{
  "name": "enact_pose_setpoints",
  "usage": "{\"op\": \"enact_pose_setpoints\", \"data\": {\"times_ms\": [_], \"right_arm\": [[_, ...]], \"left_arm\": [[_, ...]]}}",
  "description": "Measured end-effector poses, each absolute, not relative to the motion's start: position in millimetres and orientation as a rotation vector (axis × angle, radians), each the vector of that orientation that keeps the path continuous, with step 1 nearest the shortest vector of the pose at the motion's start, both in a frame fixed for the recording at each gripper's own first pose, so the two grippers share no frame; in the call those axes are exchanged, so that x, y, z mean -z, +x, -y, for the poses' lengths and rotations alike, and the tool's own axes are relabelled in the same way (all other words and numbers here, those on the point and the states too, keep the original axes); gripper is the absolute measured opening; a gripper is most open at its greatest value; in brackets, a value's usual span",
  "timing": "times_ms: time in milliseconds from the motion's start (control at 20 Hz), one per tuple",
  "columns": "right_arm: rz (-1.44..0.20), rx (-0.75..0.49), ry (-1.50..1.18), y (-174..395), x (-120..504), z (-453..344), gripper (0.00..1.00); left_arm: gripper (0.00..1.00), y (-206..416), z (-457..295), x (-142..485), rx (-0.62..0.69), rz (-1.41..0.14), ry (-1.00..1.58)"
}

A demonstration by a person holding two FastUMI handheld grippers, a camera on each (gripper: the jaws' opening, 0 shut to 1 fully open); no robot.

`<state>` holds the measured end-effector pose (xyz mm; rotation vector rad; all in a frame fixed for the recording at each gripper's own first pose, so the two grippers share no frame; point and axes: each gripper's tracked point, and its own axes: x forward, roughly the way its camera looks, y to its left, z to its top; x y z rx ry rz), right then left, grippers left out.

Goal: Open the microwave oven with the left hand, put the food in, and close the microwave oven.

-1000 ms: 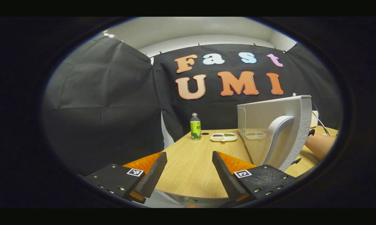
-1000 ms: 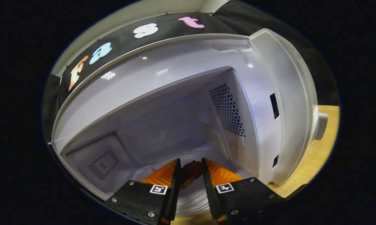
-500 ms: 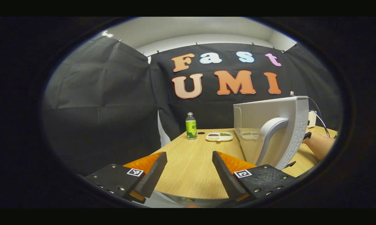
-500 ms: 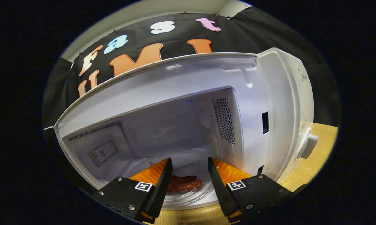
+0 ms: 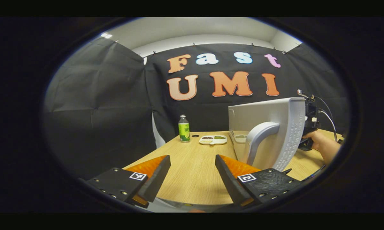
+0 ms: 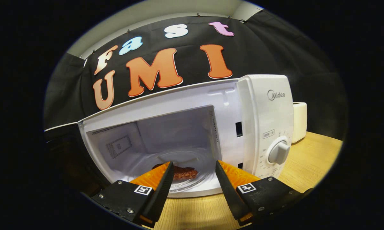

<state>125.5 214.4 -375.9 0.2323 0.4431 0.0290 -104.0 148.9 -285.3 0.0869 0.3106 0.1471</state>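
Observation:
The white microwave oven [image 6: 265, 115] stands open, and a brown piece of food [image 6: 184, 172] lies on the glass turntable inside it. My right gripper [image 6: 192, 179] is open just outside the oven's mouth, with nothing between its fingers. In the left gripper view, the oven's door [image 5: 268, 127] stands swung out, its curved handle [image 5: 257, 137] facing me. My left gripper [image 5: 192, 174] hangs open over the table, left of and short of the door. Past the door's edge, a hand [image 5: 319, 142] holds the other gripper [image 5: 308, 124].
A green-labelled bottle [image 5: 184, 128] and a white divided tray [image 5: 213, 140] of food stand at the far side of the wooden table [image 5: 192, 179]. A white appliance [image 6: 300, 121] sits behind the oven to its right. The control knob [image 6: 278, 152] is on the oven's front.
My right gripper opened, left the food on the turntable and drew back out of the oven. My left gripper's view has swung slightly, so the door sits farther left in it.

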Motion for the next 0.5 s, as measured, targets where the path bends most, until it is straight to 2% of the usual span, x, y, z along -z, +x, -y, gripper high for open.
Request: {"op": "enact_pose_setpoints", "data": {"times_ms": [500], "right_arm": [[-0.385, -0.223, 0.203, 73, 307, -192, 0.88]], "left_arm": [[0.87, -84, -70, 288, 0.001, -0.303, 0.036]]}}
